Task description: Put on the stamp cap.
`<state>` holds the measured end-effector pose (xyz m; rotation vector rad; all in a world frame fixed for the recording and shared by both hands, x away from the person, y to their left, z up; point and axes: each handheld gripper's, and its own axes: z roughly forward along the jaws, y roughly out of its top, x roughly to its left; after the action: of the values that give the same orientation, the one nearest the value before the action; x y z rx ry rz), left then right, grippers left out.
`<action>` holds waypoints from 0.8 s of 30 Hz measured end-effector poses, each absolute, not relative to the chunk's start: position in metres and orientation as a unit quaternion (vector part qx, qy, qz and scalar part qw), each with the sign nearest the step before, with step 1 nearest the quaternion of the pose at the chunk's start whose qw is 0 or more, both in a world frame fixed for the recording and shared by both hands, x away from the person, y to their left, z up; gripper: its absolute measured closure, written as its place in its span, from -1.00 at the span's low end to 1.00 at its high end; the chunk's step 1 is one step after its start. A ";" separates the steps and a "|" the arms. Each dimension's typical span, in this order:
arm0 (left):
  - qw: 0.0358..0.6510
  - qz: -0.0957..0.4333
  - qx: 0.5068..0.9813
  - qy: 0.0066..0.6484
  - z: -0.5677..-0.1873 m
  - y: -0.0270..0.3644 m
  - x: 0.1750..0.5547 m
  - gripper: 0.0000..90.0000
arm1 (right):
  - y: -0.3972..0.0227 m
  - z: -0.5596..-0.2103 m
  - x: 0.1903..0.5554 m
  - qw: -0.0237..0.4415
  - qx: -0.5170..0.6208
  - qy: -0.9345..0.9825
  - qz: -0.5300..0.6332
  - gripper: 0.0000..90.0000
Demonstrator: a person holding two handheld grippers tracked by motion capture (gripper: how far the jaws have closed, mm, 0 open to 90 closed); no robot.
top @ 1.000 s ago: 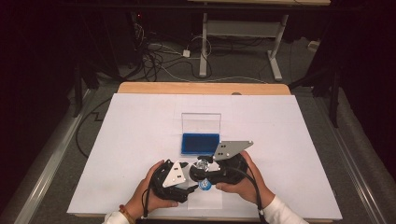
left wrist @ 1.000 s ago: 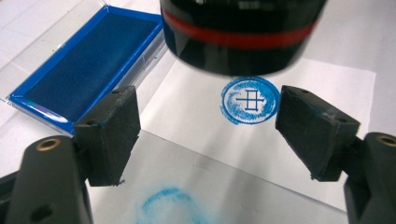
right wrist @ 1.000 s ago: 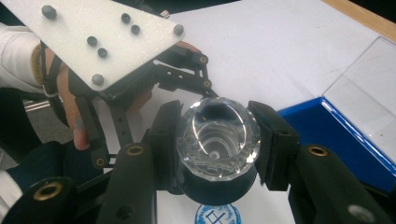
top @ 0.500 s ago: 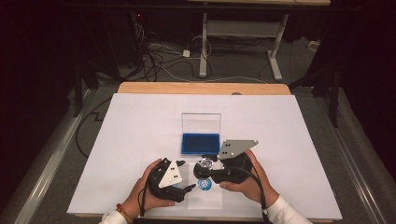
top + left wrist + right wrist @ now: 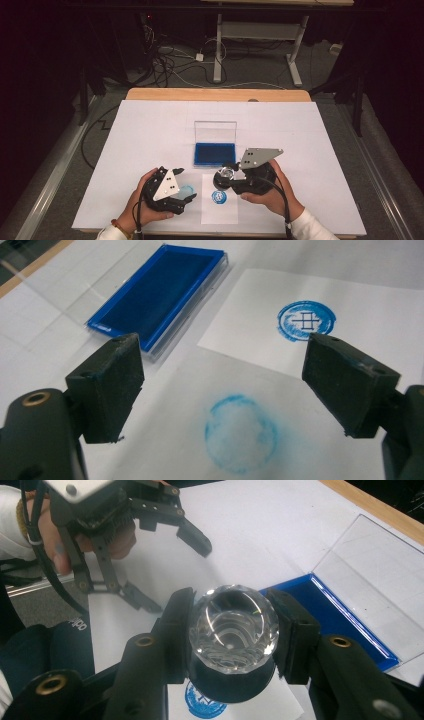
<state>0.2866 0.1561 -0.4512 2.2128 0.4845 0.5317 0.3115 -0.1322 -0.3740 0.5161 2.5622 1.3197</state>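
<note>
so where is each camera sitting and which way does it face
High view: above the person's edge of the table, facing forward and down; both hands enter from the bottom, left tongs beside the paper sheet.
Left gripper view: on the left tongs, looking along their open jaws at a blue smudge and the ink pad.
Right gripper view: on the right tongs, shut on a crystal-topped stamp, with the left hand beyond.
Shared: all three show the ink pad and the stamped blue mark.

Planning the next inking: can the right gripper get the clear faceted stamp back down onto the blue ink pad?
Probably yes. The right gripper holds the clear faceted stamp beside the open blue ink pad; nothing lies between.
</note>
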 end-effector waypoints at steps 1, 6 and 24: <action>0.397 0.211 0.872 0.194 -0.451 0.158 0.287 -0.64 | -0.133 -0.374 0.312 0.107 0.176 0.870 0.447 0.27; 0.396 0.217 0.870 0.199 -0.449 0.166 0.285 -0.64 | -0.138 -0.372 0.312 0.112 0.178 0.870 0.446 0.27; 0.382 0.230 0.868 0.219 -0.458 0.194 0.275 -0.63 | -0.173 -0.362 0.322 0.141 0.210 0.859 0.445 0.27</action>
<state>0.2747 0.1936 -0.4575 2.2148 0.5588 0.5863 0.3218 -0.1730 -0.3618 0.6074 2.4799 1.2859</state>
